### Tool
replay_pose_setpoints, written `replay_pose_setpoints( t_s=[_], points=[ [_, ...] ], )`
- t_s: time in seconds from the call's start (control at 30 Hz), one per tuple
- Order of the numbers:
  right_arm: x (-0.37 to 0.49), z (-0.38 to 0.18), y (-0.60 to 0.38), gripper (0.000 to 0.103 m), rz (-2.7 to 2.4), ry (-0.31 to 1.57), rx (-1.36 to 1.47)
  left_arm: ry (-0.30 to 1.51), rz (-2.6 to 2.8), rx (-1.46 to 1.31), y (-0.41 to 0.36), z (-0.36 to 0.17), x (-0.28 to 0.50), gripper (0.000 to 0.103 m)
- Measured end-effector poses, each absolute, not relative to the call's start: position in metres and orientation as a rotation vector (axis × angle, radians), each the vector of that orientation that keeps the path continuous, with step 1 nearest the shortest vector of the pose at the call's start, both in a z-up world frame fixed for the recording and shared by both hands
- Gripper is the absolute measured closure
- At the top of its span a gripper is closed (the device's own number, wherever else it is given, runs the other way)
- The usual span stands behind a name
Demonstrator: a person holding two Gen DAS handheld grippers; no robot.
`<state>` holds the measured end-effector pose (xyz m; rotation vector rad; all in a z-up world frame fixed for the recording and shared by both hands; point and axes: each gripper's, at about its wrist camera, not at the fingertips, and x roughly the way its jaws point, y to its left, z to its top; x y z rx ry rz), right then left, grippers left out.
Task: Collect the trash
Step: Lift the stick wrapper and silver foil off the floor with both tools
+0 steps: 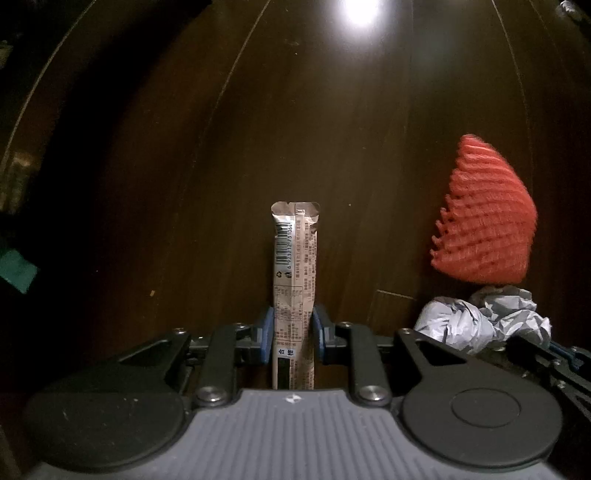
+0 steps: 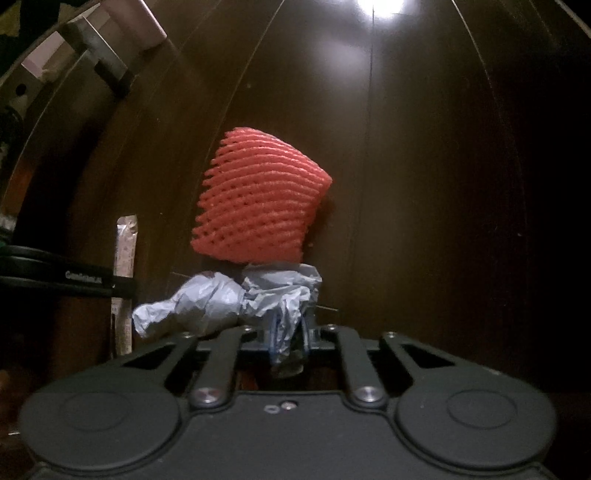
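Observation:
My left gripper (image 1: 293, 325) is shut on a long brown snack wrapper (image 1: 294, 258), which sticks straight out past the blue pads above the dark wood floor (image 1: 221, 147). My right gripper (image 2: 288, 332) is shut on crumpled grey paper (image 2: 221, 302), with a red foam fruit net (image 2: 258, 199) sitting on top of that bundle. The same paper (image 1: 480, 321) and red net (image 1: 487, 214) show at the right in the left wrist view. The wrapper (image 2: 127, 240) and the left gripper's body show at the left in the right wrist view.
A bright lamp reflection (image 1: 360, 11) glares on the dark wood floor. A teal object (image 1: 16, 269) lies at the far left edge. Pale furniture or boxes (image 2: 92, 48) stand at the upper left in the right wrist view.

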<state>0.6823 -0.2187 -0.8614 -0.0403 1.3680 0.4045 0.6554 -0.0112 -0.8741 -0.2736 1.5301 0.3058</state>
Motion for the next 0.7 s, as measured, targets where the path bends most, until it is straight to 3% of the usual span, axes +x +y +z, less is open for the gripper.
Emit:
replay_pose_setpoints(
  t_s=[0.37, 0.7],
  points=[
    [0.660, -0.803, -0.234, 0.096, 0.312, 1.330, 0.078, 1.500, 0.290, -0.269, -0.011, -0.824, 0.655, 0.082],
    [0.615, -0.667, -0.248, 0.096, 0.228, 1.247, 0.139, 1.479, 0.248, -0.277, -0.018, -0.707, 0.623, 0.082]
  ],
)
